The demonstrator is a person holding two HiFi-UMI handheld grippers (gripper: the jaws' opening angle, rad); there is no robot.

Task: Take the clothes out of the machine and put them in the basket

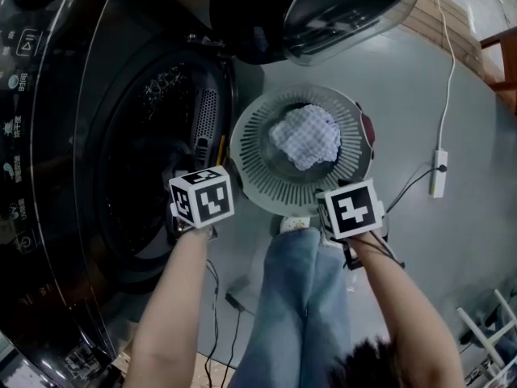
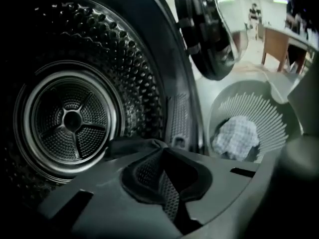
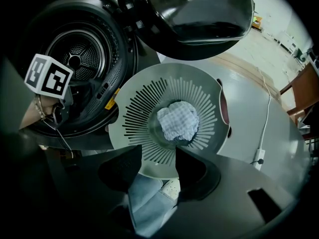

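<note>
A person stands at an open front-loading washing machine [image 1: 97, 136], a two-jaw tool in each hand, halfway through moving laundry to the slatted round basket [image 1: 250, 176] on the floor just beside the machine's mouth. The left gripper [image 2: 160, 153] is at the front lip of the drum [image 2: 70, 118]. Its jaws are together and, as far as the dim light allows, they pinch a raised fold of a dark garment [image 2: 129, 146] lying on that lip. The right gripper [image 3: 158, 151] hangs over the basket's near rim with its jaws apart and nothing between them. A pale checked cloth [image 1: 305, 136] already sits in the middle of the basket, and the machine's door [image 1: 323, 14] is swung open above the basket's far rim.

The hold looks thin, only an edge of cloth. A quick pull could slip it free, or the fabric could catch on the drum's lip and drag. The short crossing also matters: a trailing garment could land on the floor between machine and basket rather than inside the rim.
</note>
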